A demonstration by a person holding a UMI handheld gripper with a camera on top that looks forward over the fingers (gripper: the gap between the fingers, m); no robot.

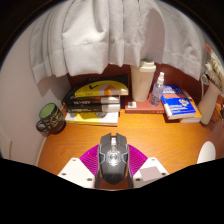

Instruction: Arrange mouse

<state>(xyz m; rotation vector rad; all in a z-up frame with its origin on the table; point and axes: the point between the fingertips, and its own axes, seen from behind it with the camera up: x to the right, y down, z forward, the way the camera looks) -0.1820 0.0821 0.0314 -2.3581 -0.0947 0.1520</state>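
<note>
**One mouse between the fingers, and room to lose it**

One view only, from the gripper [113,172]. The black mouse [113,156] sits between the two fingers, flanked by the pink pads [91,157], above the orange desk [60,140]. Whether both pads actually press its sides cannot be told from here; the fingers are set about a mouse-width apart.

Judged from this, the main risk is a slip: the mouse's rounded, smooth shell gives the pads little to bite, so a tilt or jerk could let it twist or drop onto the desk.

Ahead, a stack of books [97,101], a green mug [49,117], a white bottle [145,82] and a blue book [180,103] crowd the far edge; pushing too far forward could knock them.
</note>
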